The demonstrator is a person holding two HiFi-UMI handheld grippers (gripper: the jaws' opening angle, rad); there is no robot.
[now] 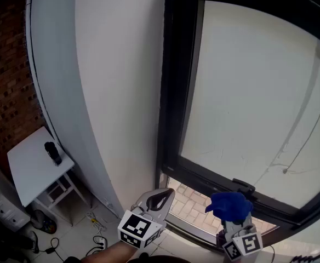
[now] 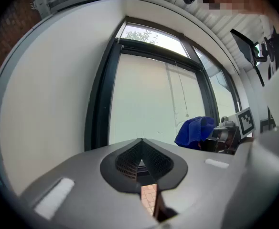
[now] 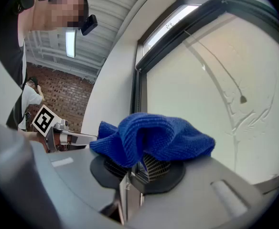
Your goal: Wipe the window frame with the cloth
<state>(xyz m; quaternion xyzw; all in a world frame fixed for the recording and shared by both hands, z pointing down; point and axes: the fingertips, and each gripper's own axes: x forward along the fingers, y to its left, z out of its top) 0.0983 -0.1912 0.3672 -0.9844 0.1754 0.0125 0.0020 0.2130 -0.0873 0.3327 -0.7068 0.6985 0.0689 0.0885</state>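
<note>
Your right tongs (image 3: 140, 168) pinch the blue cloth (image 3: 151, 137); your left tongs (image 2: 142, 162) are clenched, empty. Dragging hard along the window frame (image 1: 173, 92) could tug it free.

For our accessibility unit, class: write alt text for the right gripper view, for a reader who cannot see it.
The right gripper has its jaws shut on a crumpled blue cloth, with a dark window frame behind it. Pale glass fills the right side; a brick wall shows at far left.

No readable text, label, brand, number or sign shows anywhere.
</note>
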